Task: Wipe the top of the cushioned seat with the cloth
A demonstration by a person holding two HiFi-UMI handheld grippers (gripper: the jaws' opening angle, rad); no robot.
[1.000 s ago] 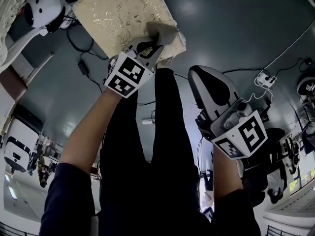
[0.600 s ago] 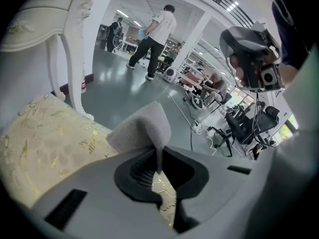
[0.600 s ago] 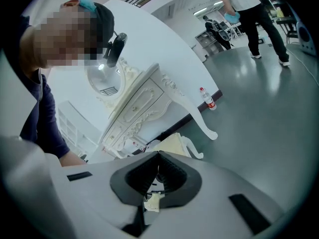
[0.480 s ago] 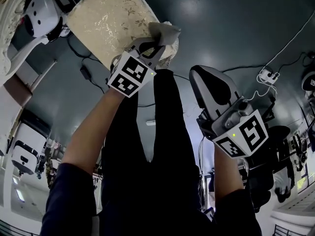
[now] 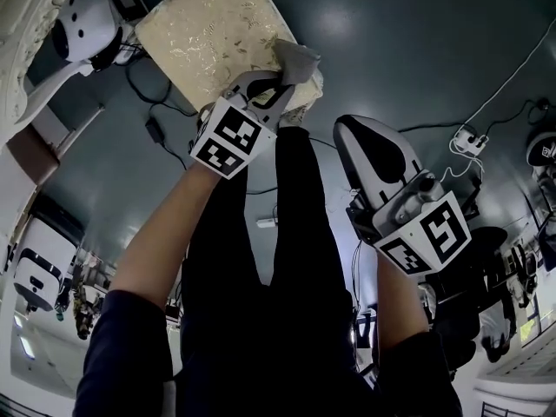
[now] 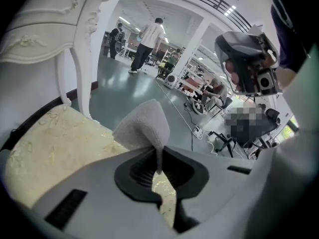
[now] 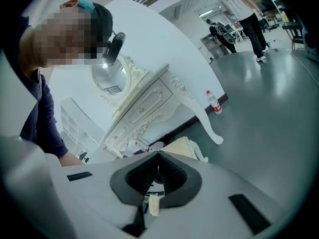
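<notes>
The cushioned seat [image 5: 213, 29] has a cream and gold top and sits at the top of the head view. A grey cloth [image 5: 296, 59] lies on its near right corner. My left gripper [image 5: 276, 82] is shut on that cloth. In the left gripper view the cloth [image 6: 144, 125] stands up folded from the shut jaws of the left gripper [image 6: 158, 156], over the cushion [image 6: 50, 146]. My right gripper [image 5: 367, 137] hangs off to the right over the floor, away from the seat. The right gripper [image 7: 158, 169] is shut with nothing between its jaws.
A white carved dressing table [image 7: 149, 106] with a curved leg [image 6: 75, 78] stands behind the seat. A bottle [image 7: 213, 102] stands by its leg. Cables and a power strip [image 5: 469, 137] lie on the grey floor at the right. People [image 6: 147, 44] walk far off.
The left gripper with the cloth has shifted only slightly at the seat's near right corner. The right gripper has stayed in place.
</notes>
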